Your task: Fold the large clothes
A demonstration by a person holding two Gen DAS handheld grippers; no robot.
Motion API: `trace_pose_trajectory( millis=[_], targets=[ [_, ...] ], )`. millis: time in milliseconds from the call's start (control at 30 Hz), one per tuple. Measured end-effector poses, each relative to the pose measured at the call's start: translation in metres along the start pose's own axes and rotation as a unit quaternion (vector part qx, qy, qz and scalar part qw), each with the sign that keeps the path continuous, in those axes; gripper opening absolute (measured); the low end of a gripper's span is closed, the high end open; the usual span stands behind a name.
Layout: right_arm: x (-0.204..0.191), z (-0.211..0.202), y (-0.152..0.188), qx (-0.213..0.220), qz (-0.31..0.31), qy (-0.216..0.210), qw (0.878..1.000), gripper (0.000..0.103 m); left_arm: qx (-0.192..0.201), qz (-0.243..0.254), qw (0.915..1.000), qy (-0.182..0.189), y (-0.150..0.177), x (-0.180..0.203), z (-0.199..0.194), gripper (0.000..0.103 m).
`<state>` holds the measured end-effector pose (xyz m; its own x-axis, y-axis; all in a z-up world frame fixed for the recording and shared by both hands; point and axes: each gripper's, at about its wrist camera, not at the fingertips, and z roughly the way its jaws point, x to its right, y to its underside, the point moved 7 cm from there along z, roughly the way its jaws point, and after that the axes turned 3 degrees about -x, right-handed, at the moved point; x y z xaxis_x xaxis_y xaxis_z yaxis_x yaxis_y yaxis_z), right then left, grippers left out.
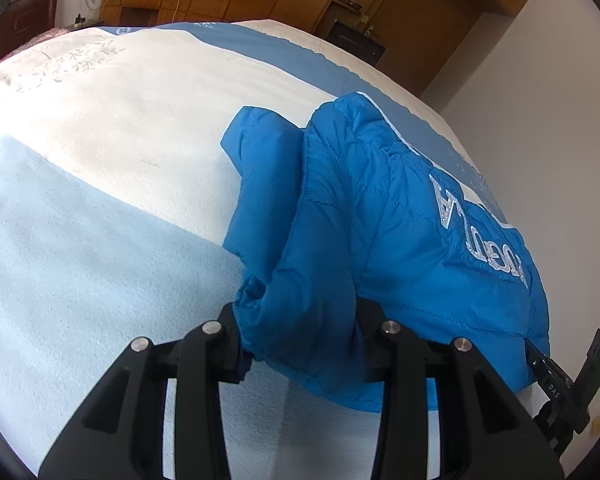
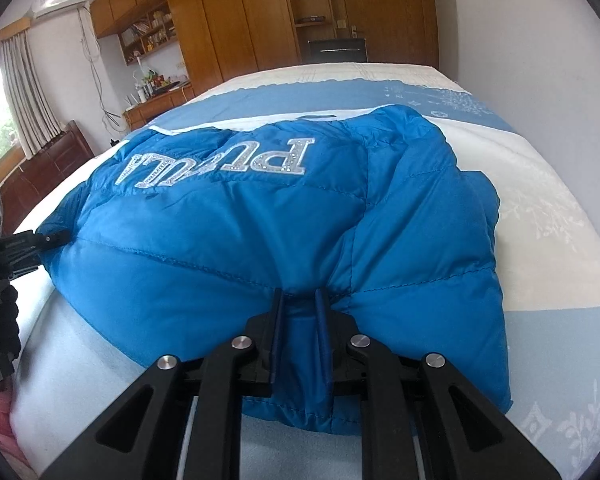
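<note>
A blue puffer jacket (image 1: 380, 232) with silver letters lies folded on the bed; it also shows in the right wrist view (image 2: 260, 232). My left gripper (image 1: 300, 340) is shut on a bunched sleeve or edge at the jacket's near left side. My right gripper (image 2: 300, 300) is shut on a pinch of the jacket's near hem, fabric bunched between the jaws. The right gripper (image 1: 556, 380) shows at the lower right of the left wrist view, and the left gripper (image 2: 32, 244) at the left edge of the right wrist view.
The bed (image 1: 100, 140) has a white and light blue cover (image 2: 540, 220). Wooden wardrobes (image 2: 240, 20) and a desk (image 1: 148, 4) stand behind it. A dark wooden headboard (image 2: 48, 160) is at the left, a white wall (image 1: 520, 80) at the right.
</note>
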<state>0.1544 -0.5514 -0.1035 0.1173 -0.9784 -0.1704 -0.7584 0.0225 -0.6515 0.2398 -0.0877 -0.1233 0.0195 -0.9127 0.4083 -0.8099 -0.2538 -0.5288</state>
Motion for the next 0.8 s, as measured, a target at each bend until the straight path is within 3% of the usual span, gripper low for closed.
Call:
trace_pose_trajectory(
  millis=[333,467,667,800],
  targets=[
    [-0.001,-0.005,-0.001,-0.004,0.0,0.0,1.0,0.016,-0.011,-0.027,0.9992,0.026,0.0,-0.006,0.006,0.037],
    [0.006,-0.013,-0.004,-0.02,0.03,-0.032,0.999,0.016,-0.009,-0.031,0.9991,0.027,-0.004,-0.003,0.001,0.034],
    [0.019,-0.059,-0.017,0.012,0.037,-0.031,0.999,0.017,0.024,0.008,0.9997,0.0,-0.025,0.029,-0.028,0.029],
    [0.035,-0.086,-0.024,0.02,0.051,-0.024,0.998,0.018,0.068,0.065,0.9955,-0.004,-0.041,0.079,-0.059,0.027]
  ],
)
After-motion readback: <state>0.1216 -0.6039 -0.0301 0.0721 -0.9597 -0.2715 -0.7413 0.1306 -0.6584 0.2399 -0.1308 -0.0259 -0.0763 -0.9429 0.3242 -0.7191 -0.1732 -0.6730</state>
